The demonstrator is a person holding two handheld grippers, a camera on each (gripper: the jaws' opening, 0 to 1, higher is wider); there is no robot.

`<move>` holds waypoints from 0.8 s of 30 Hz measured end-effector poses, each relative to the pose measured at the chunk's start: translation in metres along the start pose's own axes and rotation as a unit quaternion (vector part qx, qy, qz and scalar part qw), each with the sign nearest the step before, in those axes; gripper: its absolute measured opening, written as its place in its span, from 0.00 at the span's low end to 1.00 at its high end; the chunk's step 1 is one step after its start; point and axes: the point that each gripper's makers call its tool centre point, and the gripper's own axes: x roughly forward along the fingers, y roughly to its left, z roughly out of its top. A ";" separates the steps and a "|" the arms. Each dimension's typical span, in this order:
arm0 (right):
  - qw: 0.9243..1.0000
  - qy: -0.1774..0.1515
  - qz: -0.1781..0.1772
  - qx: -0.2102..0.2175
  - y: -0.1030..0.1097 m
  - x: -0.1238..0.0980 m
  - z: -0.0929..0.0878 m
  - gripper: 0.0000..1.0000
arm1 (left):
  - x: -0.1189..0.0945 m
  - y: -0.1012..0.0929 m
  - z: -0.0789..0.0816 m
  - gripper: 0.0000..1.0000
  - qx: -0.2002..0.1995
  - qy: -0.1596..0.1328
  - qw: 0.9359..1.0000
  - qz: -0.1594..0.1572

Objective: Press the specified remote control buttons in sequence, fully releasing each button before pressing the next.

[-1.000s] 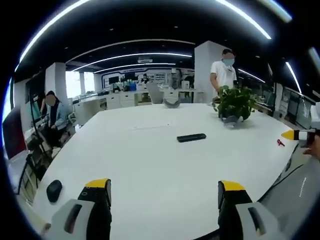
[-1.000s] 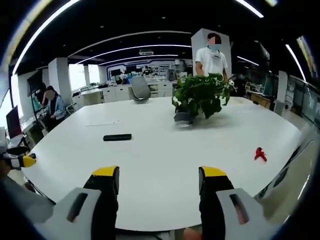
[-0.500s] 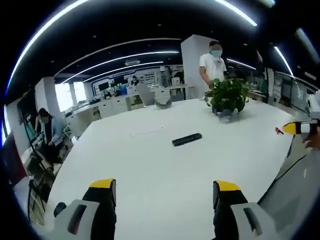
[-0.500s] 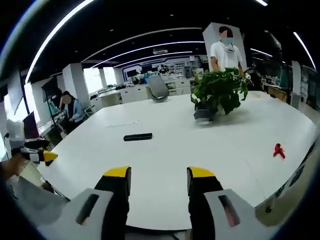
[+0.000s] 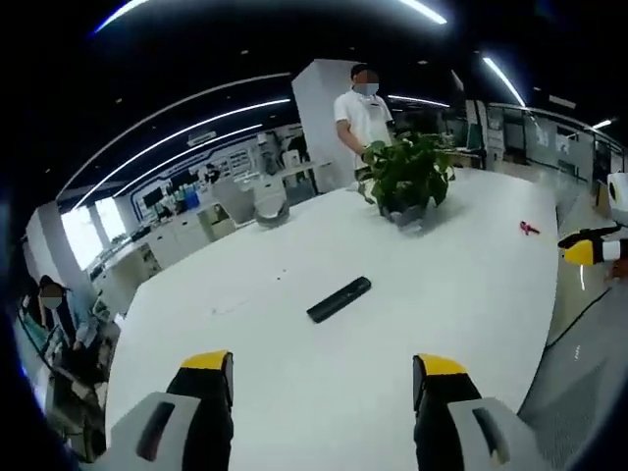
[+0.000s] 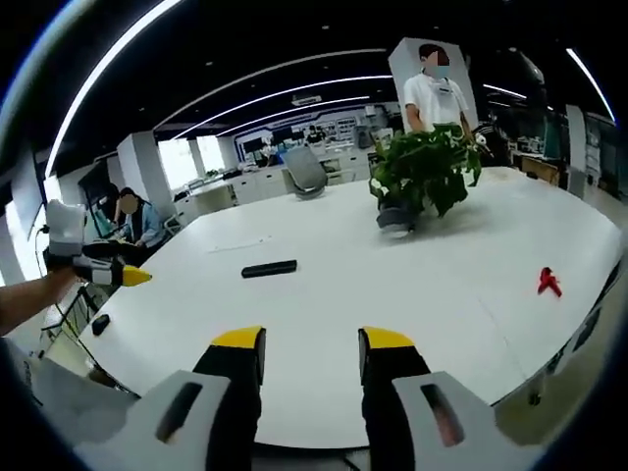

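- Left gripper view: against the earlier pictures, the whole scene is seen to have swung, which is put down to the camera, not to the things. The remote lies flat on the white table, well ahead of the left gripper, whose jaws are held wide apart with nothing between them. The plant stands beyond the remote, and a small red thing lies towards the table's right edge.
- Right gripper view: the jaws of the right gripper are seen closer together than a second ago, though a gap is left and nothing is gripped. The remote lies far off, apart from both grippers. It is judged that no button has yet been pressed and an approach is in hand.
- Writing: no brand or label can be read; the remote's buttons are too small to be made out.
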 end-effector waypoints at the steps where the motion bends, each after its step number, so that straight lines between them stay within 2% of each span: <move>1: 1.000 0.001 0.000 -0.002 0.001 0.000 0.000 0.39 | 0.008 -0.001 0.003 0.75 0.003 0.001 1.000 -0.007; 5: 1.000 0.000 0.000 -0.010 0.002 0.000 0.000 0.37 | 0.031 -0.001 0.012 0.71 0.012 0.003 1.000 -0.024; 13: 1.000 0.021 -0.008 -0.016 -0.001 0.004 -0.007 0.35 | 0.077 -0.002 0.029 0.66 0.040 0.013 0.997 -0.060; 24: 0.999 0.040 -0.015 -0.019 -0.003 0.005 -0.013 0.34 | 0.125 0.008 0.034 0.58 0.060 0.034 0.994 -0.088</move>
